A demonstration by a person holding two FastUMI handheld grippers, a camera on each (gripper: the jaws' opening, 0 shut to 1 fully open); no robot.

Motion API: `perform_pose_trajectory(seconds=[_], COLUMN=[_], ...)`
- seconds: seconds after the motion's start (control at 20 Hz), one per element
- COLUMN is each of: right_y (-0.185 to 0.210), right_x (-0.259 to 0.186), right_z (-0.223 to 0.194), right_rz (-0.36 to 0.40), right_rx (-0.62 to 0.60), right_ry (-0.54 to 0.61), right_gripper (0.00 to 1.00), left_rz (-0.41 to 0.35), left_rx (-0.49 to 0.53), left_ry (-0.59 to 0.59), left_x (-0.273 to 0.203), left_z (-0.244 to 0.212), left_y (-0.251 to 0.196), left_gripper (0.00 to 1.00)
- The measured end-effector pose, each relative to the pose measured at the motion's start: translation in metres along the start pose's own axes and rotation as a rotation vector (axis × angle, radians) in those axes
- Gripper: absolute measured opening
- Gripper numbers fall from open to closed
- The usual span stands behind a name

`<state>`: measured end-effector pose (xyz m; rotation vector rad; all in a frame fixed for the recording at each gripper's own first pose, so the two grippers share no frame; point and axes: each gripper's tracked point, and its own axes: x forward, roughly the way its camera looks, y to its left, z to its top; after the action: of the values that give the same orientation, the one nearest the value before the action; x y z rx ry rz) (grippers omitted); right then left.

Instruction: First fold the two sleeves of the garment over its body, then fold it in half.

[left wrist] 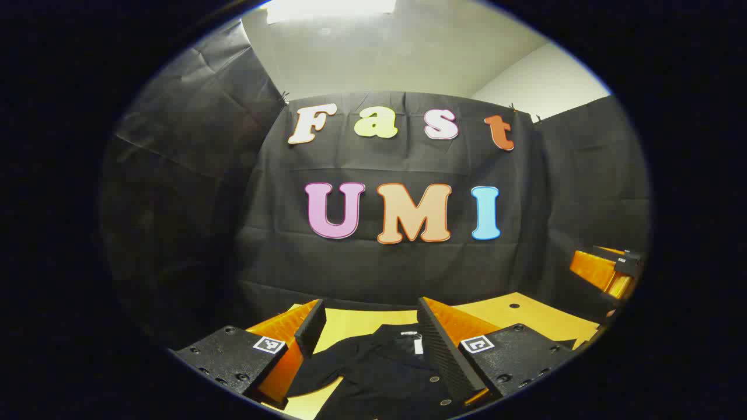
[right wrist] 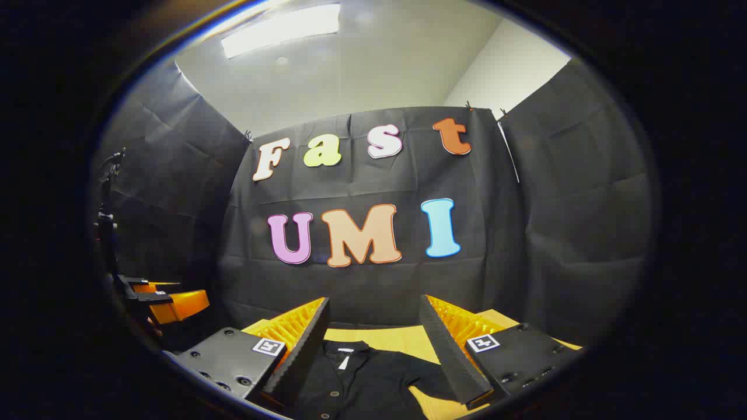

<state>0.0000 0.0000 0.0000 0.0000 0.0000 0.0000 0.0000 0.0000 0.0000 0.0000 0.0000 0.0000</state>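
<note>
A black buttoned garment [left wrist: 385, 373] lies spread on the yellow table [left wrist: 525, 318], its collar with a white tag toward the back wall. My left gripper [left wrist: 369, 318] hovers above it, open, with nothing between its fingers; one sleeve runs out to the lower left under it. In the right gripper view the garment [right wrist: 362, 382] shows its collar and a short sleeve reaching right over the table [right wrist: 420, 344]. My right gripper [right wrist: 375, 315] is also open and empty above it. The right gripper [left wrist: 607, 271] appears at the far right of the left gripper view, the left gripper [right wrist: 166, 303] at the far left of the right gripper view.
Black cloth walls close the booth behind and on both sides of the table. A dark stand [right wrist: 108, 221] rises at the left in the right gripper view. A small round hole [left wrist: 513, 305] marks the table top at the back right.
</note>
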Motion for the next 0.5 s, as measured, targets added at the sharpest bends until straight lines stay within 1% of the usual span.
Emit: perform_pose_trajectory(seconds=[0.05, 0.3, 0.4, 0.45, 0.5], right_y=[0.001, 0.005, 0.004, 0.004, 0.005], right_x=[0.001, -0.004, -0.008, -0.009, -0.011], right_z=[-0.001, -0.009, -0.015, -0.02, -0.022], right_rz=[-0.004, -0.022, -0.033, -0.034, -0.033], right_rx=[-0.006, -0.035, -0.047, -0.044, -0.035], right_ry=[-0.004, -0.003, 0.003, 0.01, 0.015], right_gripper=[0.97, 0.95, 0.94, 1.0, 1.0], left_rz=[0.008, 0.029, 0.047, 0.053, 0.058], left_rx=[0.002, 0.023, 0.042, 0.046, 0.046], left_ry=[0.001, -0.02, -0.007, -0.004, -0.005], left_x=[-0.002, -0.004, -0.005, -0.005, -0.007], left_z=[-0.001, -0.001, -0.009, -0.009, -0.008], left_y=[0.007, 0.03, 0.04, 0.046, 0.049], left_gripper=[0.92, 0.92, 0.92, 0.92, 0.92])
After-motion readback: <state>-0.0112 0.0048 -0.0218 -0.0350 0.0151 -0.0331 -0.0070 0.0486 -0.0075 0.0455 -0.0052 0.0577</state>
